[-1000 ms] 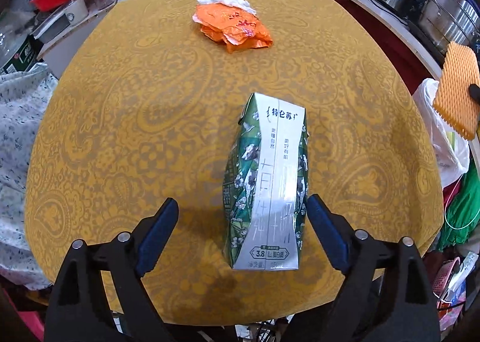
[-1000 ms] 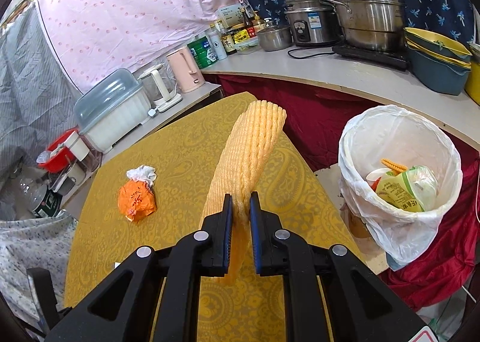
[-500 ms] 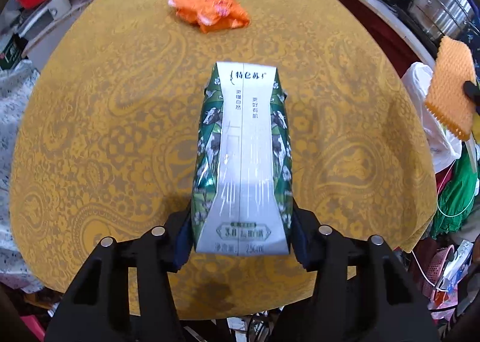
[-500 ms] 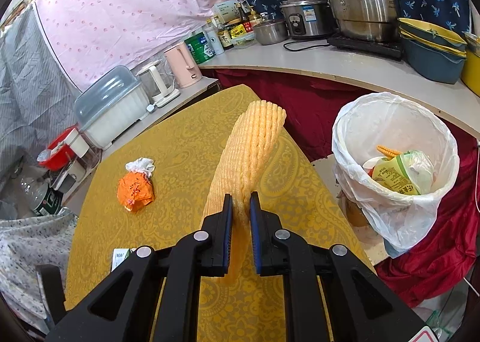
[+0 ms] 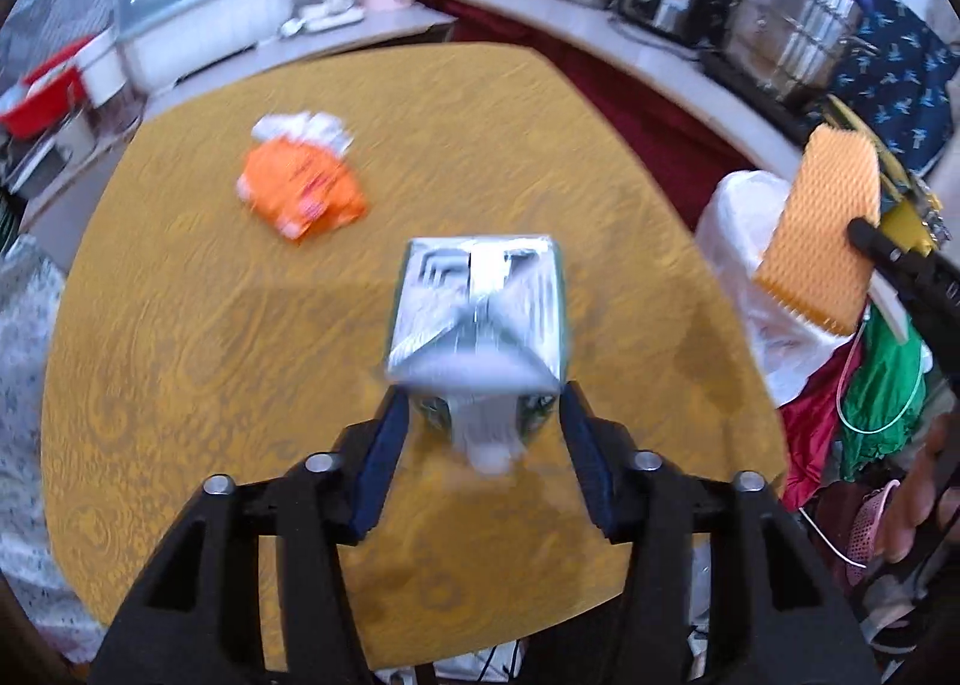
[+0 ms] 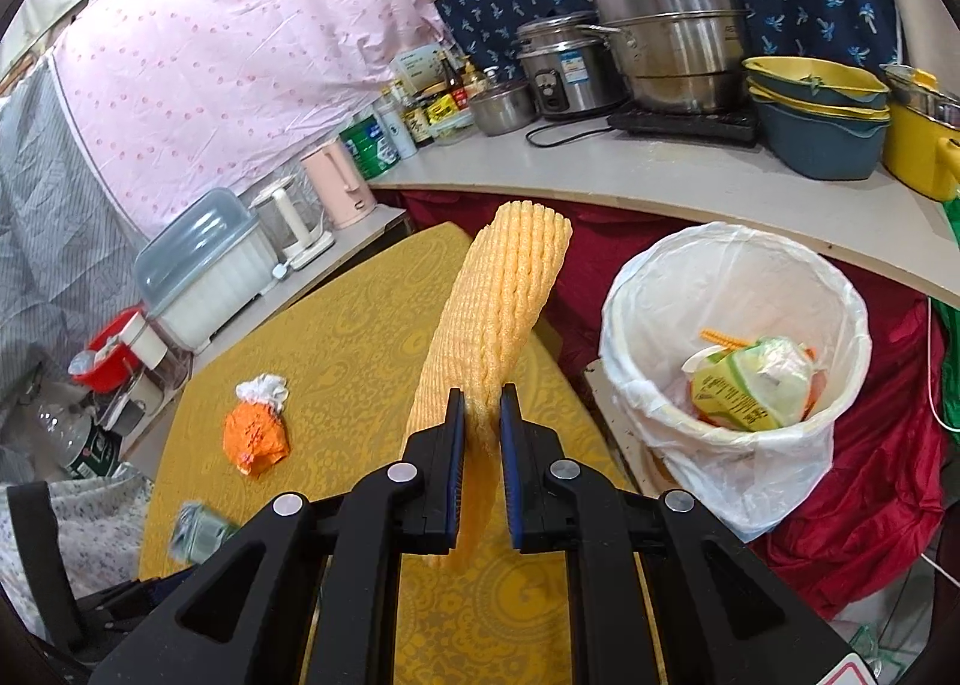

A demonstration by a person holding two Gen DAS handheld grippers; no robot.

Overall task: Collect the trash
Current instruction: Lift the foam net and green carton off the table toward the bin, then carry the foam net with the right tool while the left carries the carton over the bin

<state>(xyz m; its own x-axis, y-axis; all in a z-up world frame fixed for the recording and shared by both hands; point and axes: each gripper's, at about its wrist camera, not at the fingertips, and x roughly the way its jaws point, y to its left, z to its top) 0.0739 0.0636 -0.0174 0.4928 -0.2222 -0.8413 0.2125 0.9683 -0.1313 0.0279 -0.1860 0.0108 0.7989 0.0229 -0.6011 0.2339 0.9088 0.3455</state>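
Observation:
My left gripper (image 5: 483, 415) is shut on a green and silver milk carton (image 5: 477, 313), held above the yellow table with its silver end toward the camera; the carton also shows blurred in the right wrist view (image 6: 198, 532). My right gripper (image 6: 482, 415) is shut on a yellow foam net sleeve (image 6: 498, 313), held upright above the table's right edge; it also shows in the left wrist view (image 5: 819, 229). An orange wrapper with white tissue (image 5: 303, 187) lies on the far part of the table (image 6: 255, 427). A bin with a white bag (image 6: 738, 349) stands right of the table and holds trash.
The table (image 5: 180, 337) has a yellow patterned cloth. A counter (image 6: 630, 175) behind carries steel pots, bowls, bottles, a pink kettle and a white lidded box (image 6: 198, 271). Red cloth (image 6: 870, 493) hangs beside the bin. Patterned fabric lies left of the table.
My left gripper closed on the milk carton, lifted it off the table and tipped it up end-on. My right gripper, still holding the foam sleeve, shifted slightly toward the bin.

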